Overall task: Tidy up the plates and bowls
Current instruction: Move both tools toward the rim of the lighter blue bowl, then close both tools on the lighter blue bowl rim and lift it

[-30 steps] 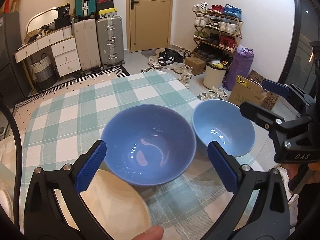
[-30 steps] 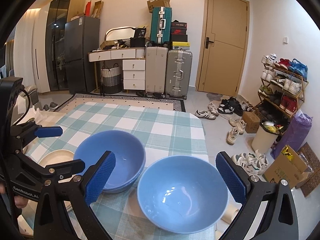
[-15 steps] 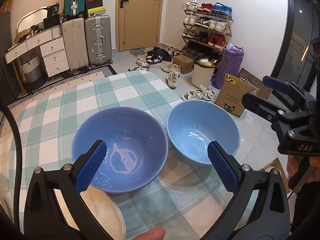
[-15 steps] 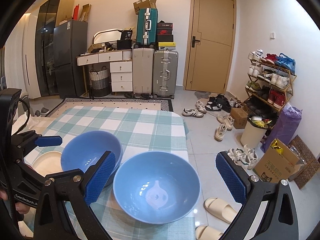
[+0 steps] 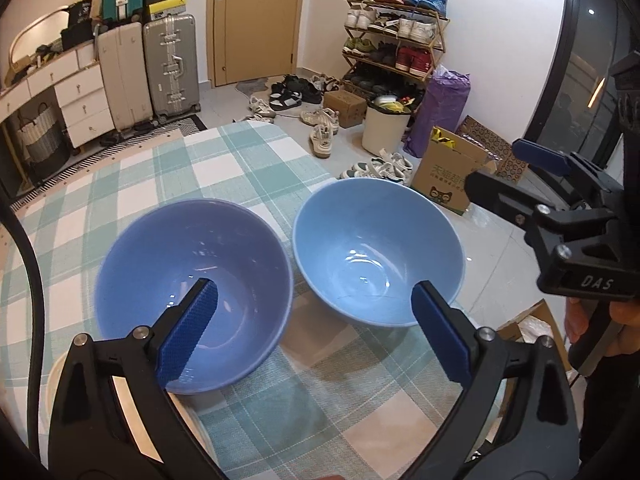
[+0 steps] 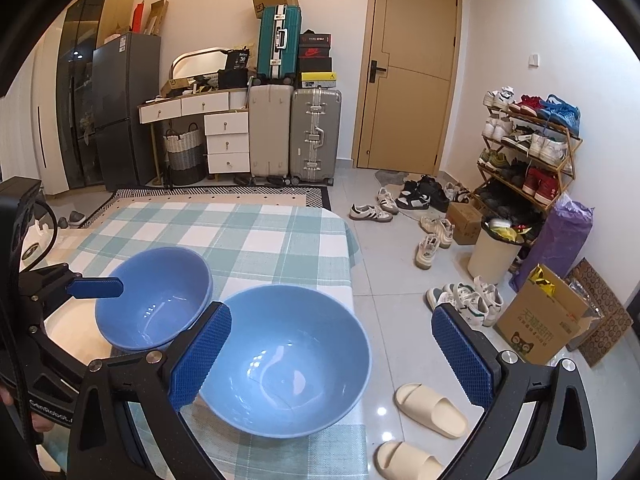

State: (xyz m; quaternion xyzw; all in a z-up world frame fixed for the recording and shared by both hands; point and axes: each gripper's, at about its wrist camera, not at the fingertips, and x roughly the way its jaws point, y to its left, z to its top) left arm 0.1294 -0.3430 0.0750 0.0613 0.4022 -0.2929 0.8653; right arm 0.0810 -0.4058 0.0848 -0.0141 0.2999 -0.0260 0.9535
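Two bowls stand side by side on the checked tablecloth point(image 5: 240, 168): a darker blue bowl point(image 5: 192, 280) on the left and a light blue bowl point(image 5: 378, 252) near the table's right edge. My left gripper point(image 5: 314, 336) is open and its jaws are closing; its left finger hangs over the inside of the darker bowl, its right finger by the light bowl's near right rim, with no pad pressing. In the right wrist view my right gripper point(image 6: 332, 356) is wide open over the light blue bowl point(image 6: 288, 360), with its right finger out past the table edge. The darker bowl point(image 6: 154, 300) lies to its left.
A cream plate point(image 5: 56, 376) lies at the near left, partly under the darker bowl. The table ends just right of the light bowl; below it are slippers point(image 6: 430, 416), shoes and a cardboard box point(image 6: 536, 320). Suitcases and a shoe rack stand beyond.
Both grippers have moved right: the bowls have slid left in both views. My left gripper went from framing the darker bowl to straddling both, and its jaws have narrowed a little.
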